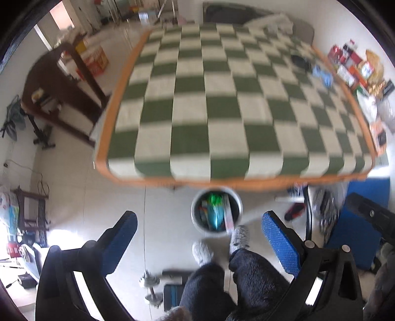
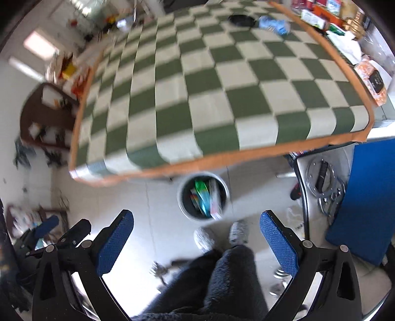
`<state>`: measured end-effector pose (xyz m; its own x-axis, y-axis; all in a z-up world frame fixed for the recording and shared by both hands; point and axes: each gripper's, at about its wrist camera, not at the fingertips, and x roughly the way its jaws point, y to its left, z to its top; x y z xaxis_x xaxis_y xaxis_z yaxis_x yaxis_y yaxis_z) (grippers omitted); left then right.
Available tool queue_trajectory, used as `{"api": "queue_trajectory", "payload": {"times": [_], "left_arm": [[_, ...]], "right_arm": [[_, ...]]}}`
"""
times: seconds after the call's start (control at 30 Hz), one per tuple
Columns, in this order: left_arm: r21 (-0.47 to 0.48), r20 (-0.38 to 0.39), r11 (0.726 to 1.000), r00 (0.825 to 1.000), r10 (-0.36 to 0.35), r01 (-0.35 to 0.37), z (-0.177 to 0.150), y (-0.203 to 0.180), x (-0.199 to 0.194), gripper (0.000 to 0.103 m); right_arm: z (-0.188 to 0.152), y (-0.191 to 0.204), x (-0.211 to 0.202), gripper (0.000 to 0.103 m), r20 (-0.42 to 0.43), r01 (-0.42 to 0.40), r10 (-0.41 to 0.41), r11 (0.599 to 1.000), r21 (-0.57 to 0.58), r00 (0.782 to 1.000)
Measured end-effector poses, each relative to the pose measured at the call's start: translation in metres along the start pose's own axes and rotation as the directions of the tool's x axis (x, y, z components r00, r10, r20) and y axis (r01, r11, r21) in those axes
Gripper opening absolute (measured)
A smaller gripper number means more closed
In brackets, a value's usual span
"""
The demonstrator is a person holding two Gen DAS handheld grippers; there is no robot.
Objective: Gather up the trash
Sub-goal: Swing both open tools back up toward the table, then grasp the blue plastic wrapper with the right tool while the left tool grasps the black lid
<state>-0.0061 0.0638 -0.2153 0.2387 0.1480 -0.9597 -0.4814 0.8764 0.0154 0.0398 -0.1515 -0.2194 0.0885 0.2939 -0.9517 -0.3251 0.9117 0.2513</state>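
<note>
Both tongs, left and right, stand wide open and hold nothing, high above the floor. The waste bin by the table edge already holds wrappers. A blue crumpled scrap and a dark item remain at the table's far end. Risk: a long reach across could snag the checked cloth or knock the bin at the person's feet.

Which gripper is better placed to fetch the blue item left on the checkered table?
Probably the right gripper. The blue crumpled item lies at the table's far right side. Both grippers are open and empty; the left gripper is farther away.
</note>
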Motion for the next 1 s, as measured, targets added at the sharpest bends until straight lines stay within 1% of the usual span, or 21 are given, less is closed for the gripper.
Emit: {"api": "queue_trajectory", "payload": {"times": [0.1,0.17,0.2,0.23,0.27,0.3,0.33,0.4,0.43,0.5,0.53,0.6,0.63,0.7,0.73,0.8,0.87,0.9,0.93,0.97,1.0], "left_arm": [[0.004,0.060,1.000,0.998,0.025,-0.026,0.050,-0.016,-0.007,0.103],[0.007,0.100,0.999,0.994,0.037,-0.038,0.082,-0.027,-0.010,0.103],[0.010,0.113,0.999,0.993,0.040,-0.041,0.093,-0.032,-0.011,0.103],[0.019,0.124,0.999,0.992,0.039,-0.042,0.111,-0.042,-0.009,0.103],[0.031,0.130,0.999,0.991,0.037,-0.042,0.133,-0.056,-0.004,0.103],[0.039,0.130,0.998,0.991,0.036,-0.041,0.144,-0.063,-0.002,0.103],[0.053,0.127,0.998,0.991,0.035,-0.042,0.161,-0.078,0.004,0.103],[0.075,0.121,0.995,0.991,0.052,-0.061,0.193,-0.106,0.016,0.103],[0.087,0.110,0.994,0.993,0.052,-0.062,0.210,-0.122,0.025,0.103],[0.113,0.073,0.992,0.996,0.049,-0.057,0.245,-0.158,0.051,0.103],[0.129,0.060,0.990,0.997,0.051,-0.058,0.258,-0.173,0.062,0.103],[0.153,0.025,0.986,0.998,0.064,-0.067,0.283,-0.202,0.086,0.103],[0.159,-0.003,0.986,0.999,0.053,-0.052,0.298,-0.216,0.100,0.103],[0.152,-0.052,0.988,0.998,0.036,-0.028,0.324,-0.237,0.126,0.103],[0.143,-0.071,0.989,0.997,0.031,-0.020,0.337,-0.245,0.138,0.103],[0.125,-0.098,0.992,0.995,0.020,-0.007,0.361,-0.259,0.160,0.103],[0.106,-0.127,0.994,0.992,-0.002,0.016,0.382,-0.270,0.181,0.102],[0.100,-0.136,0.995,0.991,-0.013,0.027,0.390,-0.274,0.190,0.097],[0.098,-0.148,0.995,0.989,-0.021,0.035,0.400,-0.280,0.200,0.093],[0.098,-0.160,0.994,0.987,-0.025,0.041,0.405,-0.283,0.208,0.087],[0.097,-0.178,0.994,0.983,-0.039,0.057,0.411,-0.287,0.218,0.083]], "right_arm": [[0.033,-0.012,-0.017,0.103,0.043,-0.036,0.033,0.997,0.069,0.999],[0.058,-0.025,-0.025,0.103,0.069,-0.043,0.036,0.993,0.108,0.997],[0.072,-0.034,-0.028,0.103,0.081,-0.048,0.037,0.990,0.130,0.996],[0.087,-0.042,-0.031,0.103,0.092,-0.052,0.038,0.988,0.148,0.995],[0.099,-0.049,-0.031,0.103,0.097,-0.049,0.034,0.986,0.160,0.995],[0.117,-0.060,-0.032,0.103,0.105,-0.046,0.027,0.983,0.179,0.994],[0.132,-0.069,-0.032,0.103,0.110,-0.048,0.027,0.980,0.191,0.994],[0.168,-0.088,-0.029,0.103,0.108,-0.045,0.022,0.975,0.218,0.994],[0.193,-0.101,-0.026,0.103,0.106,-0.040,0.015,0.970,0.239,0.994],[0.232,-0.121,-0.018,0.103,0.097,-0.020,-0.006,0.966,0.259,0.995],[0.260,-0.137,-0.011,0.103,0.094,-0.013,-0.014,0.960,0.279,0.995],[0.305,-0.160,0.003,0.103,0.091,0.002,-0.031,0.953,0.304,0.995],[0.328,-0.173,0.013,0.103,0.076,0.021,-0.048,0.947,0.319,0.996],[0.363,-0.196,0.031,0.103,0.057,0.022,-0.045,0.937,0.349,0.997],[0.388,-0.209,0.045,0.103,0.044,0.025,-0.044,0.931,0.364,0.998],[0.422,-0.226,0.067,0.103,0.027,0.031,-0.044,0.925,0.378,0.999],[0.447,-0.239,0.088,0.098,0.012,0.041,-0.049,0.923,0.382,0.999],[0.462,-0.246,0.101,0.089,-0.001,0.044,-0.047,0.922,0.386,0.999],[0.473,-0.252,0.112,0.082,-0.016,0.041,-0.037,0.918,0.396,0.999],[0.480,-0.257,0.119,0.081,-0.026,0.034,-0.025,0.913,0.406,0.999],[0.486,-0.262,0.128,0.080,-0.035,0.025,-0.011,0.908,0.417,0.999]]}}
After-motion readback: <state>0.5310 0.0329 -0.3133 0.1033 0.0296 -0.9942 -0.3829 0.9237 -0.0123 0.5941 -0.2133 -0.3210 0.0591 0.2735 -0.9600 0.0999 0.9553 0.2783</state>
